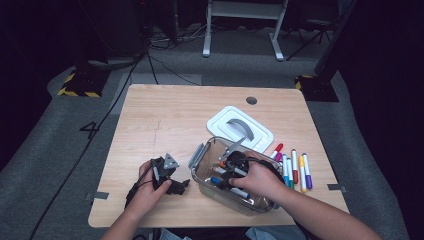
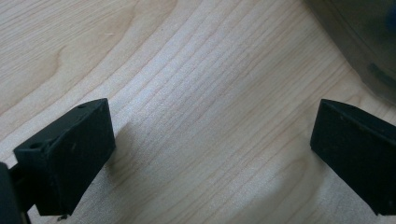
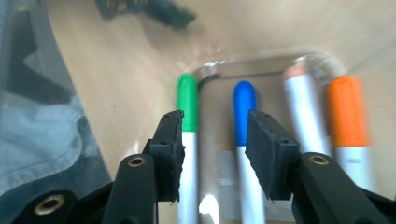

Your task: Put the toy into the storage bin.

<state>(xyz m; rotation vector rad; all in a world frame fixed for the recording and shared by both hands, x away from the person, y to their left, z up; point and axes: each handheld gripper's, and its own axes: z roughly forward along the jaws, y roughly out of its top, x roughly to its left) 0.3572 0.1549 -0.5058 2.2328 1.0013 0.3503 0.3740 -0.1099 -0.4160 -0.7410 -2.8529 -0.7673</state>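
Note:
A clear plastic box (image 1: pixel 248 204) stands at the table's front right with several markers lying in it. My right gripper (image 1: pixel 227 170) reaches down into the box. In the right gripper view its jaws (image 3: pixel 215 130) stand open over the markers. A green-capped marker (image 3: pixel 187 102) lies under the left jaw and a blue-capped marker (image 3: pixel 243 107) just inside the right jaw, and neither is pressed. A pale-capped marker (image 3: pixel 303 102) and an orange-capped marker (image 3: pixel 348 112) lie further right. My left gripper (image 1: pixel 179 186) rests on the wood left of the box, open (image 2: pixel 212 135) with bare table between its jaws.
The box's white lid (image 1: pixel 240 127) lies flat just behind it. Several loose markers (image 1: pixel 295 170) lie in a row on the table to the box's right. The box wall (image 2: pixel 364 42) shows at the top right of the left gripper view. The table (image 1: pixel 165 115) is light wood.

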